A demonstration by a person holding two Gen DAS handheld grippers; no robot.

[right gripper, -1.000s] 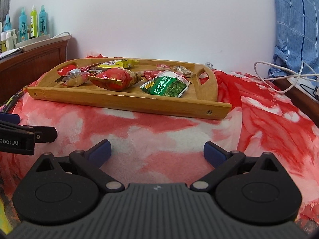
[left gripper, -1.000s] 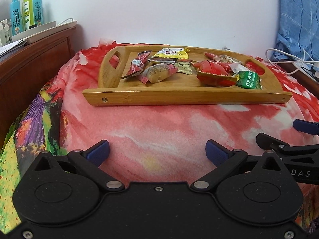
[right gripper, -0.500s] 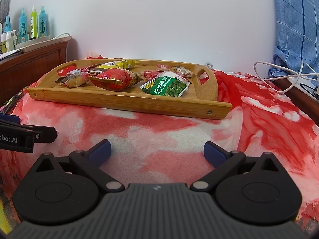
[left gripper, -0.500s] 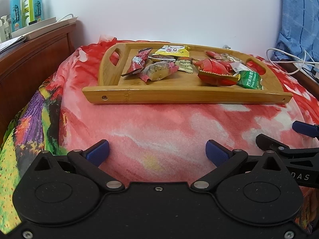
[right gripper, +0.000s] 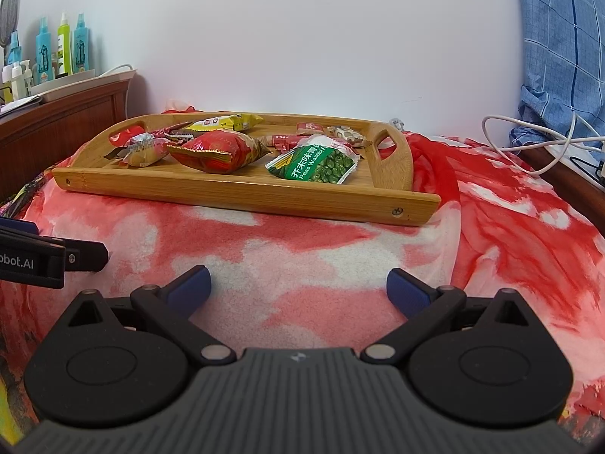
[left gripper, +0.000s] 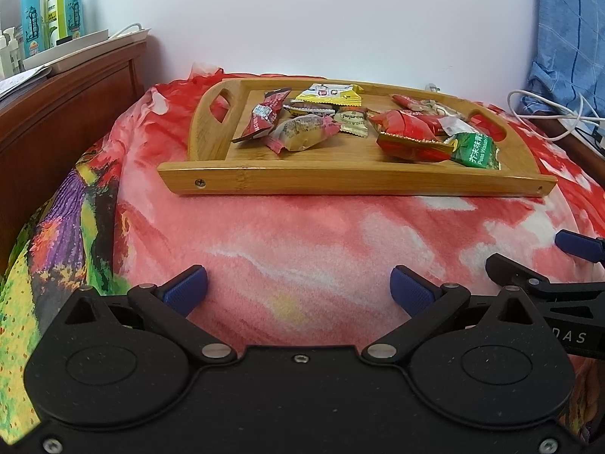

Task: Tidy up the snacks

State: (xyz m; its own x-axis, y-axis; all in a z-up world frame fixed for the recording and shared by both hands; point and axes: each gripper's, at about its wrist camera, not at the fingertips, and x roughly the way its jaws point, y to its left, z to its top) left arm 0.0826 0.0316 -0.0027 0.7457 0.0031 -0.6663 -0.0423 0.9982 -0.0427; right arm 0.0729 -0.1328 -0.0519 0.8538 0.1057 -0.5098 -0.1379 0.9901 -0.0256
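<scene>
A red blanket (left gripper: pixel 302 234) covers the bed, and on it sits a bamboo tray (left gripper: pixel 340 179) scattered with wrapped snacks. The tray, rigid and probably the heaviest piece here, offers cut-out handles at both ends. Largest among its load is a puffy red bag (right gripper: pixel 217 151) near the middle, likely light and crinkly, best pinched at a sealed end seam rather than across its air-filled belly. Beside it, toward the right handle, lies a flat green pea packet (right gripper: pixel 314 162), thin and slick, which may need a grip on a raised edge. At the left end rest a beige cake (left gripper: pixel 300 136) in clear wrap, soft and easily crushed, and a dark red packet (left gripper: pixel 264 115) propped at a tilt. Small candies (right gripper: pixel 346 132) line the back, fiddly for wide pads. The left gripper (left gripper: pixel 298 289) and right gripper (right gripper: pixel 298 285) hover over the blanket, short of the tray, each spread wide and holding nothing.
</scene>
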